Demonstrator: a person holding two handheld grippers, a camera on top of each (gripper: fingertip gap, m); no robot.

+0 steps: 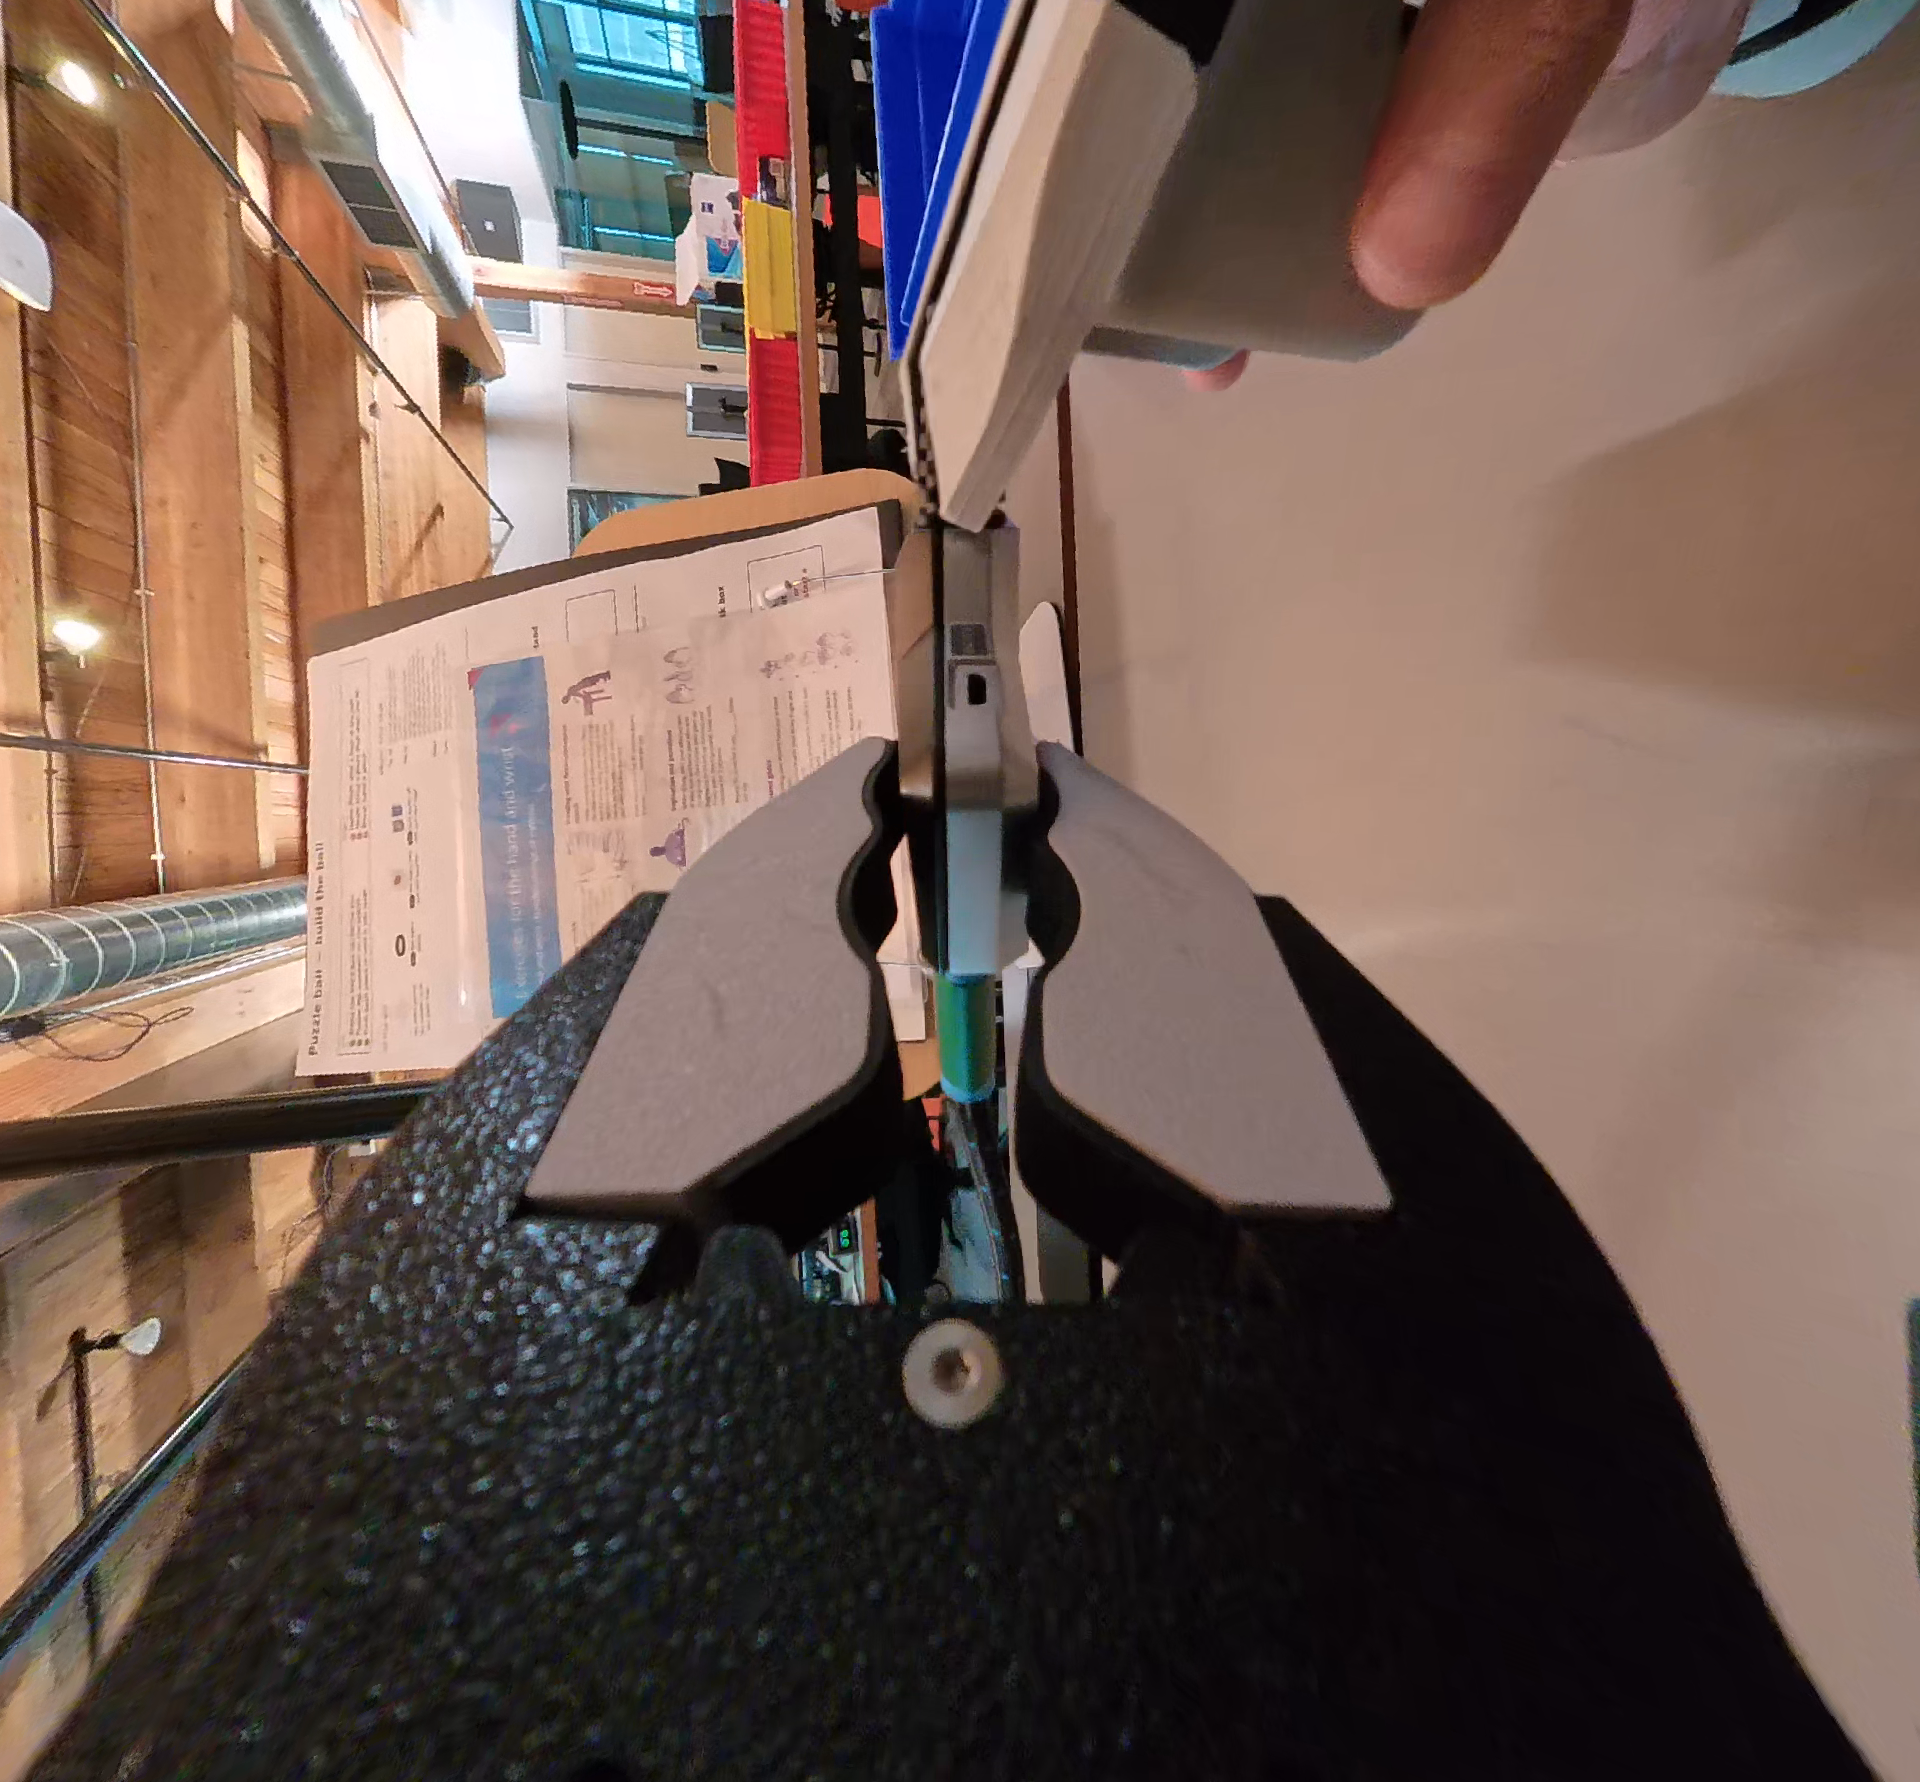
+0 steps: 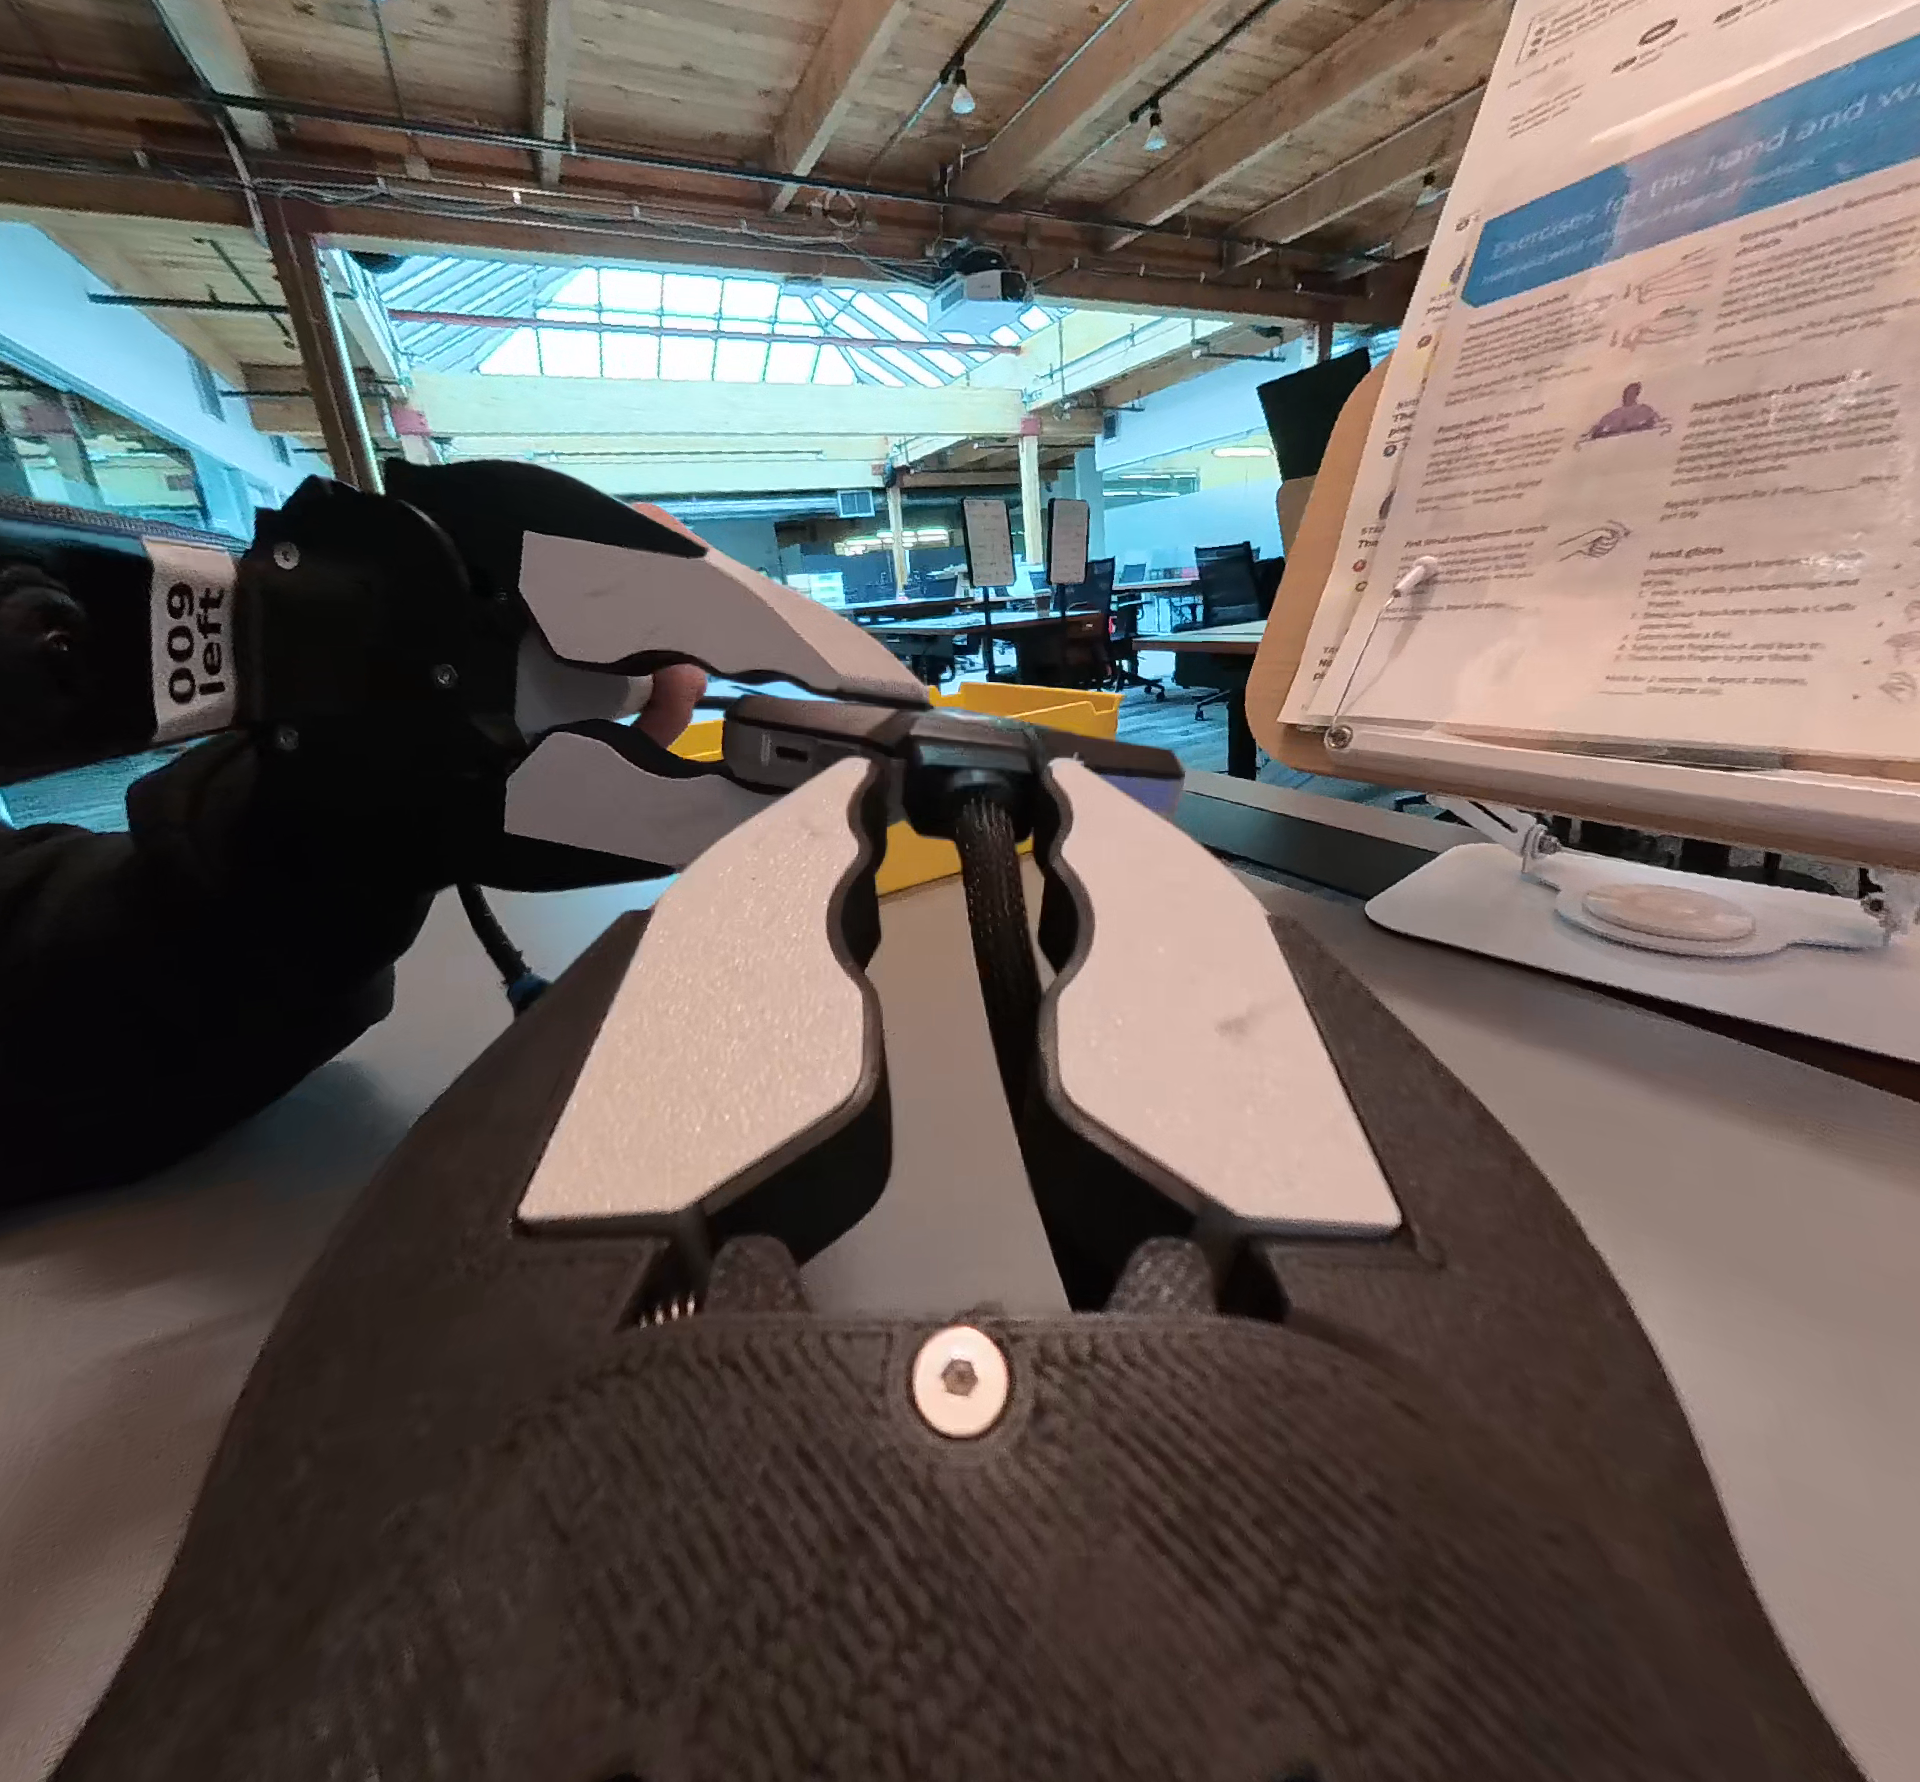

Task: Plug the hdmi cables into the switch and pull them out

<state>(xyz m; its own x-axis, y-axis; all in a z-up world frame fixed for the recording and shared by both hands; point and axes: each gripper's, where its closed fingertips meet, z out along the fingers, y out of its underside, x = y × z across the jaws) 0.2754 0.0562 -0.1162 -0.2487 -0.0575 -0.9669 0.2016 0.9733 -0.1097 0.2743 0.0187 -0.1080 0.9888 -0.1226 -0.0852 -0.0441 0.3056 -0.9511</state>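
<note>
The switch (image 2: 935,745) is held above the tabletop (image 2: 1558,1213) between both grippers; the left gripper (image 2: 727,724) is at its left, the document stand (image 2: 1621,911) at its right.

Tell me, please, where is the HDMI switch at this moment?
The switch is held above the table, clamped at its left end by the left gripper. In the right wrist view it sits centre, with the right gripper holding the black plug against its near edge.
</note>
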